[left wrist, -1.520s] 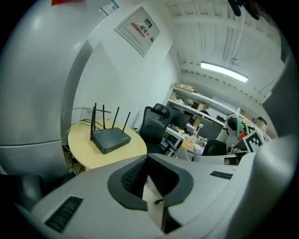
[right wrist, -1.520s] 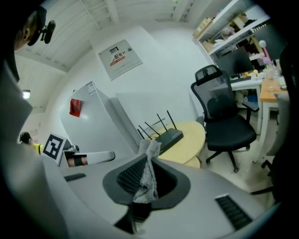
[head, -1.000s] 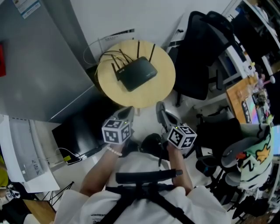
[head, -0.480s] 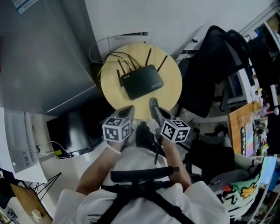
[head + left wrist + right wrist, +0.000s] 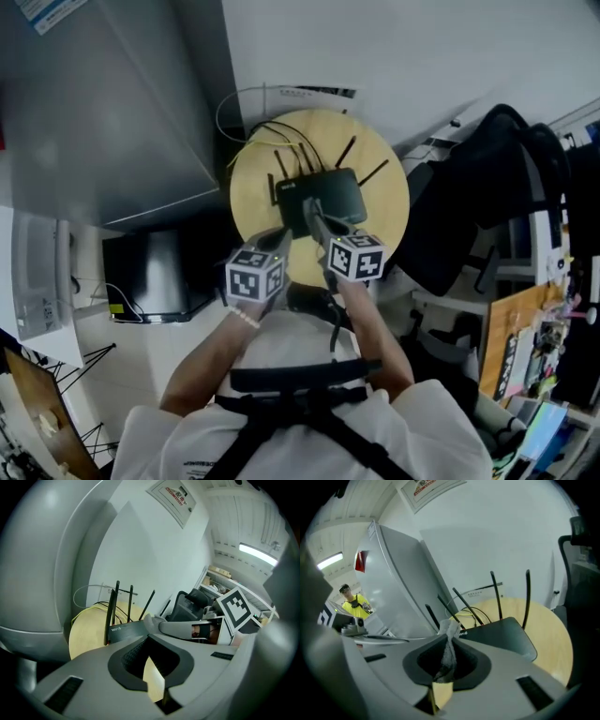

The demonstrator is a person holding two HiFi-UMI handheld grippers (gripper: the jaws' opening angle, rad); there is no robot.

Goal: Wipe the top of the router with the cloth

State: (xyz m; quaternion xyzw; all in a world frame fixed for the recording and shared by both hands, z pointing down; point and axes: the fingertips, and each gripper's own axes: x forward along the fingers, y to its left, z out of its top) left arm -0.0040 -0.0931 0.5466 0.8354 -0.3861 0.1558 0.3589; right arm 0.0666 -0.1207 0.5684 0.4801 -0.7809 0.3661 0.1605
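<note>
Near the middle of the round wooden worktop (image 5: 380, 246) lies the router (image 5: 330, 195): a flat black box with thin antennas (image 5: 495, 592) standing up from its edges and small white lettering on its near side. Cables (image 5: 281, 131) trail behind it toward the wall. The right claw (image 5: 314, 214) is closed on a pale grey cloth (image 5: 449, 648), a crumpled fold poking past the tips, at the router's near left corner; whether it touches is unclear. The left claw (image 5: 277, 239) is closed with nothing in it, just beside the right, over the worktop's near edge.
</note>
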